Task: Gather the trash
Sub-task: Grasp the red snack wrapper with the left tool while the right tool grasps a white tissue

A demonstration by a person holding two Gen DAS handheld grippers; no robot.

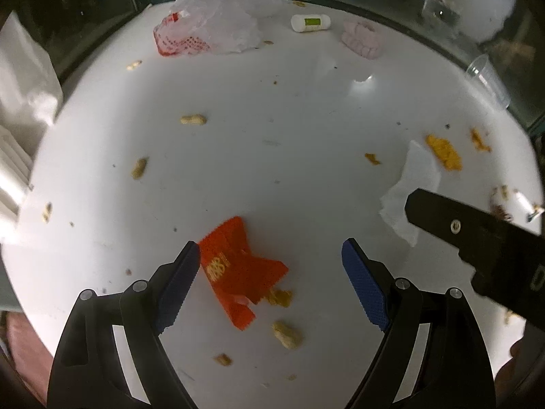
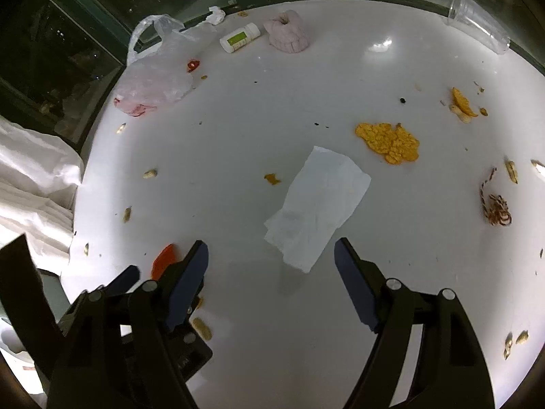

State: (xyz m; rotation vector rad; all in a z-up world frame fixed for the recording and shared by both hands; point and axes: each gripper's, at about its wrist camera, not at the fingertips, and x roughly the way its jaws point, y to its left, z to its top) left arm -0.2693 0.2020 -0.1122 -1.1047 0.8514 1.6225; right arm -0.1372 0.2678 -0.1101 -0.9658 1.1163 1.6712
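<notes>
Table (image 2: 391, 245) littered; collection barely begun. Your right gripper (image 2: 271, 255) hangs wide over the tissue (image 2: 320, 204), frame centre. Your left gripper (image 1: 270, 262), also wide, straddles the red wrapper (image 1: 238, 266) (lower centre). Next: descend, pinch.

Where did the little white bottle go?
The little white bottle lies on its side at the table's far edge, between the plastic bag and the pink knitted thing.
</notes>
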